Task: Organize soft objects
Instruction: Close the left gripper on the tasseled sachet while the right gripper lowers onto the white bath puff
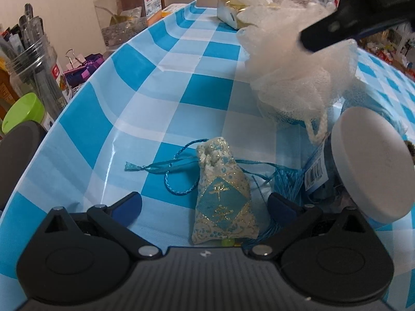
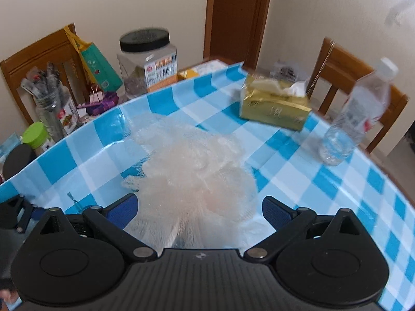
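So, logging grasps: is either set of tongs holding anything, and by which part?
Neither. The left tongs stand open around the embroidered pouch; the right tongs stand open around the mesh bath pouf.

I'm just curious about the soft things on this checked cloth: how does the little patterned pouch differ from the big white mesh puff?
The pouch is small, flat and woven, cream with blue diamonds and gold threads; the mesh puff is far bigger, fluffy, see-through netting in plain white. The pouch lies on the cloth between the open left tool's fingers; the puff sits between the right tool's open fingers. The pouch trails blue cord, the puff a white loop. Both are soft.
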Tool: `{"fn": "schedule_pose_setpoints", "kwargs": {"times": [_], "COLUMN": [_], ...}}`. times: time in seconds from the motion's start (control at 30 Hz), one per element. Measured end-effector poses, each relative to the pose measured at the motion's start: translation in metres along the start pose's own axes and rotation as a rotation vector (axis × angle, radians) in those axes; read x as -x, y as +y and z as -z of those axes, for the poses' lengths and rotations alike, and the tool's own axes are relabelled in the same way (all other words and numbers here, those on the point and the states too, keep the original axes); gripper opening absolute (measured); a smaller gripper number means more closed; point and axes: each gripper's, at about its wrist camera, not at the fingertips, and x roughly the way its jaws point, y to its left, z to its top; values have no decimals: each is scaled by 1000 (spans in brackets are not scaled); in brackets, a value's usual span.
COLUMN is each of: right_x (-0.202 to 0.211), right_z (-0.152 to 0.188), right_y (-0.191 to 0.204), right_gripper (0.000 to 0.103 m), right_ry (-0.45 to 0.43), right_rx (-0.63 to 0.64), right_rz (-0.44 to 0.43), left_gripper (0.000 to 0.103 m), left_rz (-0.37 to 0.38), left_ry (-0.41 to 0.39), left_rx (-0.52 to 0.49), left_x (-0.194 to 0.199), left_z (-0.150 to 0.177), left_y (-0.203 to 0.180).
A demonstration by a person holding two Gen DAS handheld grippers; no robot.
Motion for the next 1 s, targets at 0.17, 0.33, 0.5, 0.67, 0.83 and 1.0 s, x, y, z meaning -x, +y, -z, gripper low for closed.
{"fn": "schedule_pose_setpoints", "kwargs": {"times": [0.17, 0.33, 0.5, 0.67, 0.83, 1.0], "right_x": [-27, -43, -53, -57, -56, -48], "right_z": [-2, -3, -4, -5, -7, -10], "right_y": [2, 4, 5, 11, 16, 22], "right_gripper": [103, 103, 103, 103, 101, 85], "right_ry": [37, 52, 54, 40, 14, -18], "right_rx": [1, 2, -1, 25, 47, 69], "right_rz": [-20, -15, -1, 17, 32, 52], "left_gripper": [85, 63, 54, 42, 36, 31], "left_rz": [45, 92, 94, 95, 98, 100], "left_ry": [-33, -47, -43, -46, -48, -55], "left_rx": [30, 37, 19, 8, 5, 1], "left_x": [7, 8, 6, 5, 5, 5], "left_z": [-1, -8, -10, -12, -12, -11], "left_y": [9, 10, 3, 1, 2, 2]}}
